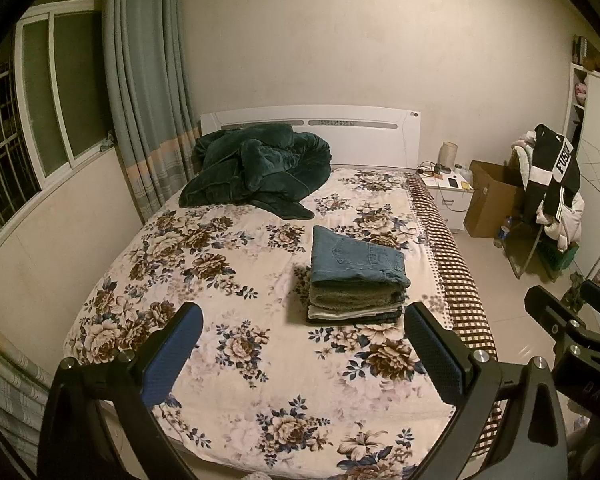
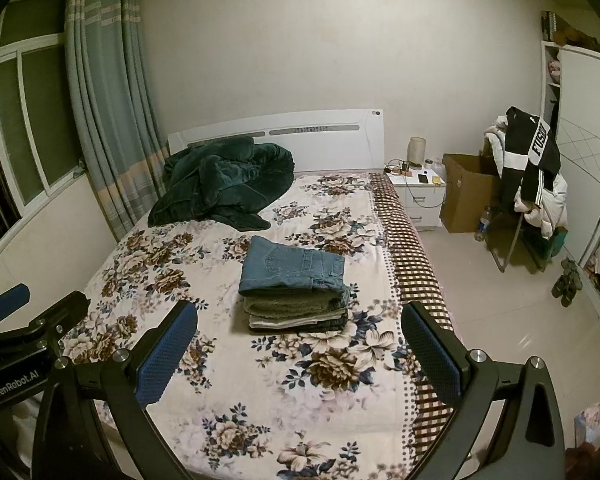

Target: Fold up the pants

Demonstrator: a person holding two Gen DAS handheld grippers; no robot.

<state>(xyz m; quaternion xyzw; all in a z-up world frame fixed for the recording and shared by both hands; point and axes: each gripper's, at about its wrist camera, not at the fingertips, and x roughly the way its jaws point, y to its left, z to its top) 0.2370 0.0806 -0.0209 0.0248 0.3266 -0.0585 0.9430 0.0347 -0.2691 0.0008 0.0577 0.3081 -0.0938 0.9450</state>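
item: folded blue denim pants point(image 1: 356, 258) atop stacked folded garments point(image 1: 356, 304) on floral-sheeted bed point(image 1: 228, 360). left gripper point(image 1: 304, 344), right gripper point(image 2: 300, 340): wide, empty, hovering apart. step: fold seemingly complete; next: fetch another pair.

A dark green blanket point(image 1: 256, 168) lies crumpled by the white headboard point(image 1: 364, 128) of the floral bed point(image 1: 228, 360), with a white nightstand point(image 1: 450, 198), cardboard box point(image 1: 492, 200) and clothes-draped chair point(image 1: 548, 200) alongside.

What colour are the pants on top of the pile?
Blue denim top pants, clearest in the right wrist view.
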